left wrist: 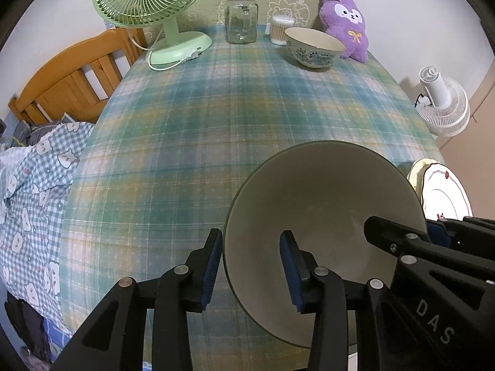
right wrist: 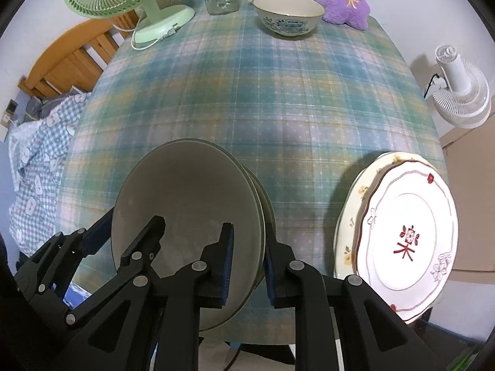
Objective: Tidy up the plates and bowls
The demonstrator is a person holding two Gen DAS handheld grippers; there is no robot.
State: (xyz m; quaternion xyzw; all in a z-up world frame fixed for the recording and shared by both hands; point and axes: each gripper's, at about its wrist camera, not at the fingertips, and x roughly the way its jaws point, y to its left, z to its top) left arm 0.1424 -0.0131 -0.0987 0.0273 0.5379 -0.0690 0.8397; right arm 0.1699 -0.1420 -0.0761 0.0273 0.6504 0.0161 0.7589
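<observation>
A plain cream bowl [left wrist: 321, 204] sits at the near edge of the plaid table; in the right wrist view [right wrist: 185, 194] a second bowl seems nested under it. My left gripper [left wrist: 252, 269] is open, its fingers straddling the bowl's left rim. My right gripper [right wrist: 247, 256] is open, its fingers straddling the right rim. Two stacked plates [right wrist: 402, 235], a flower-edged one under a white one with a red mark, lie at the near right corner. A blue-patterned bowl [left wrist: 312, 46] stands at the far side.
At the far edge stand a green desk fan [left wrist: 148, 6], a glass jar [left wrist: 241, 17], a tub of cotton swabs [left wrist: 280, 27] and a purple plush toy [left wrist: 345, 21]. A bed with a checked quilt [left wrist: 27, 198] lies left. A white fan [left wrist: 442, 105] stands right.
</observation>
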